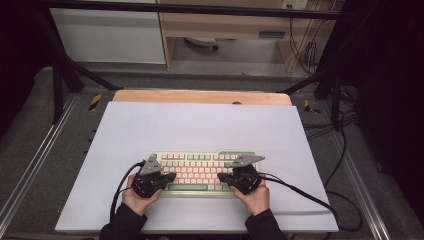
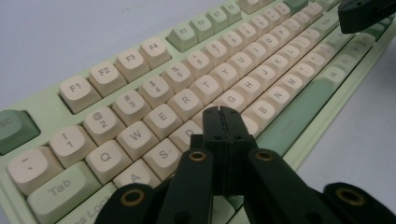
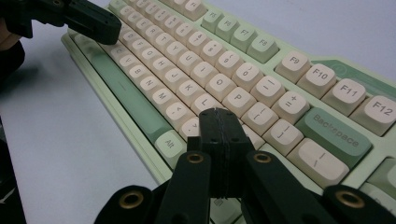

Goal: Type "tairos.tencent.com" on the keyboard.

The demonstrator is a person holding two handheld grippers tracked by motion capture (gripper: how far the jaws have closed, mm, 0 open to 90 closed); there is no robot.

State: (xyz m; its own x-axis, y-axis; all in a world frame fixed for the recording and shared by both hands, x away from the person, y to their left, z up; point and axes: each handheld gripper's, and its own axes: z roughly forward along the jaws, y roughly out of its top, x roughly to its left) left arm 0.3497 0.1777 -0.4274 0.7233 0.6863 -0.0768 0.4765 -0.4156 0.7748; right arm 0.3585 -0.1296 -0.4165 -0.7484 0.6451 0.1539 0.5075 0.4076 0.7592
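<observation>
A pale green keyboard (image 1: pixel 200 171) with cream keys lies near the front of a white mat (image 1: pixel 200 130). My left gripper (image 1: pixel 170 177) is shut, its tips over the keyboard's left half; in the left gripper view the closed tips (image 2: pixel 220 111) sit above the keys near D and F on the keyboard (image 2: pixel 187 88). My right gripper (image 1: pixel 222 177) is also shut, over the right half; in the right gripper view its tips (image 3: pixel 217 113) hover by the keys right of L on the keyboard (image 3: pixel 243 79). Neither holds anything.
The mat lies on a wooden table (image 1: pixel 200 96) inside a dark metal frame. Black cables (image 1: pixel 300 192) trail from both grippers across the mat's front. The other gripper (image 3: pixel 88 18) appears at the top left of the right gripper view.
</observation>
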